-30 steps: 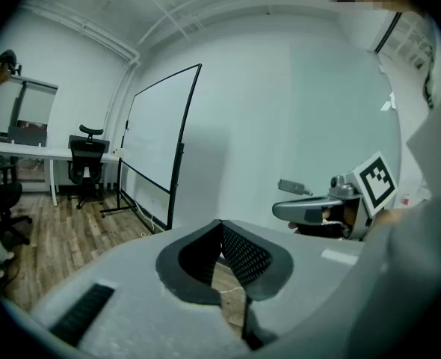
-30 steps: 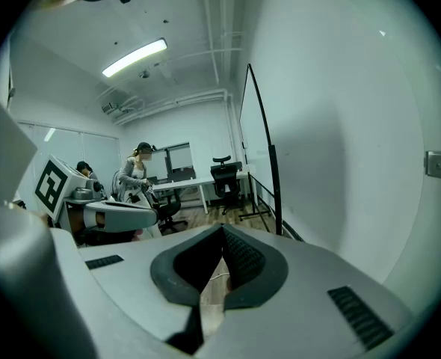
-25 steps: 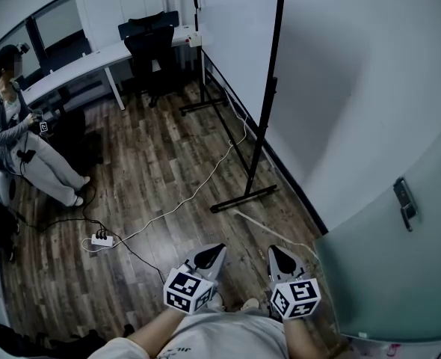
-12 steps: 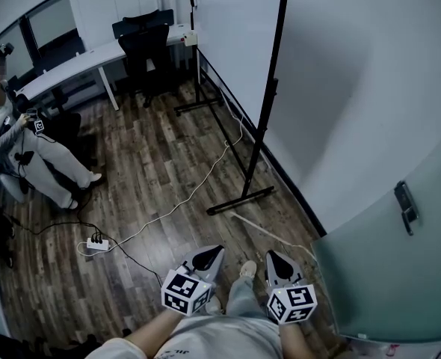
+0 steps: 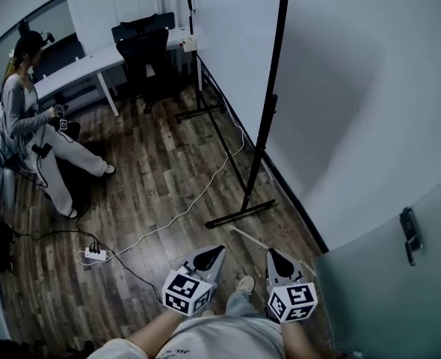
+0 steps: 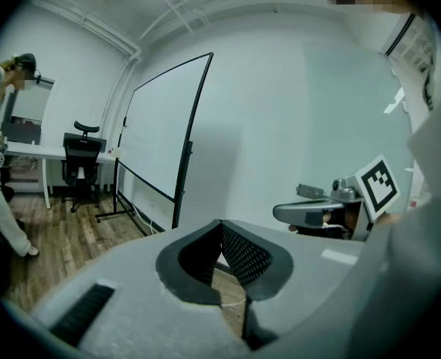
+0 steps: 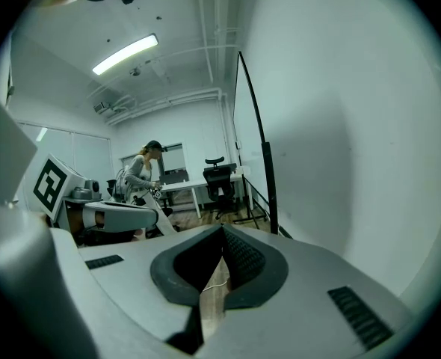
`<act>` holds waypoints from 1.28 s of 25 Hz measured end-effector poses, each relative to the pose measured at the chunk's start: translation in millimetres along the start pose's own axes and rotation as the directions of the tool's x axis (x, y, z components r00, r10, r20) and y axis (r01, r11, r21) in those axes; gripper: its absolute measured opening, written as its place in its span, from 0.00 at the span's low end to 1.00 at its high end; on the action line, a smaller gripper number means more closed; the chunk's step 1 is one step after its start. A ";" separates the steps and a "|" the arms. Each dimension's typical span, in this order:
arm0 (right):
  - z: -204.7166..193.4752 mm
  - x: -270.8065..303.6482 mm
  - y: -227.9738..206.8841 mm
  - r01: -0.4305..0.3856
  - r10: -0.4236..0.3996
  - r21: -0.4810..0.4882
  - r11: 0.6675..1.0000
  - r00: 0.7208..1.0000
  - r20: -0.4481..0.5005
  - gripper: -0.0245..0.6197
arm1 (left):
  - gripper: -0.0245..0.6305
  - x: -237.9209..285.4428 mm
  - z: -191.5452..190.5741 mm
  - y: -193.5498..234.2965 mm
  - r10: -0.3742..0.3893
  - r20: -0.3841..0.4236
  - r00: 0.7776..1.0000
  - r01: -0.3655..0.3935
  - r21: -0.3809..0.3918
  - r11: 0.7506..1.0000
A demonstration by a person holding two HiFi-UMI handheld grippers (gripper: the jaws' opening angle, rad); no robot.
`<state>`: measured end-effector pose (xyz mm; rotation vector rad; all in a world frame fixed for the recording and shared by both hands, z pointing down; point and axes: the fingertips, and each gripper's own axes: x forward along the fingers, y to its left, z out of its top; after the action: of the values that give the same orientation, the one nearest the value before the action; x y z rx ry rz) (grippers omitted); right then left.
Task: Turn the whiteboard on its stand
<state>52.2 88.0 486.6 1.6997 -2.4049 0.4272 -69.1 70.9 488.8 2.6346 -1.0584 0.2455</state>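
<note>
The whiteboard (image 5: 228, 36) stands upright in its black stand, close along the right wall. Its near post (image 5: 267, 126) runs down to a floor foot (image 5: 239, 214). The board's white face (image 6: 157, 137) shows in the left gripper view, and the right gripper view catches the board (image 7: 247, 148) nearly edge-on. My left gripper (image 5: 219, 250) and right gripper (image 5: 273, 251) are side by side near my body, well short of the stand. Both are shut with nothing between the pads (image 6: 239, 254) (image 7: 239, 256).
A person (image 5: 34, 126) is at the far left by a white desk (image 5: 86, 62) and a black office chair (image 5: 142, 47). A power strip (image 5: 93, 254) and a white cable (image 5: 183, 208) lie on the wooden floor. A door with a handle (image 5: 409, 234) is at the right.
The person at the left has shifted and now stands taller. The view has drifted a little. Both grippers have kept their place and stayed shut.
</note>
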 end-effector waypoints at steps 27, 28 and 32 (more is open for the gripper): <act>82.0 113.4 -116.1 -0.112 0.113 -0.086 0.990 0.993 0.010 0.05 | 0.05 138.9 71.1 45.1 0.118 0.047 0.992 -0.117 -0.008 0.993; 83.3 116.5 -114.3 -0.112 0.114 -0.088 0.990 0.993 0.011 0.05 | 0.05 138.9 72.3 48.6 0.117 0.049 0.992 -0.117 -0.009 0.993; 91.3 130.0 -108.4 -0.103 0.105 -0.098 0.990 0.994 0.013 0.05 | 0.05 139.8 76.0 63.7 0.104 0.040 0.994 -0.104 -0.008 0.995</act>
<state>112.9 -91.5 453.6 1.5502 -2.4913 0.3044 -9.8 -88.4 466.7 2.5929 -1.2096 0.2118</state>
